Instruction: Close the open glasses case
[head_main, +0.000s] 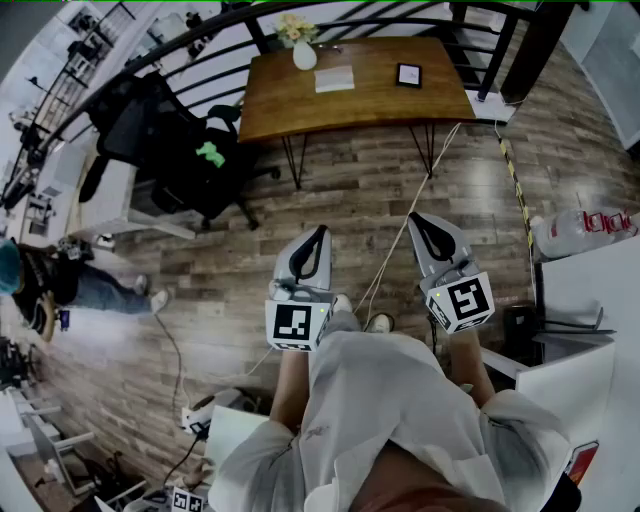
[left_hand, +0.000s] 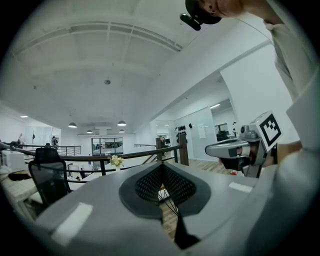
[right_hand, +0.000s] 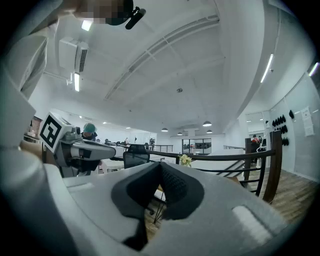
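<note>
Well short of the counter, the left hand-held gripper and right hand-held gripper were held side by side over open wooden floor, pointing toward it. Both had their jaws pressed together on nothing. On the counter, right of a vase, lay a pale flat thing and a dark square thing; which was the glasses case could not be told. A black chair crowded the counter's left edge, and a railing ran behind it.
</note>
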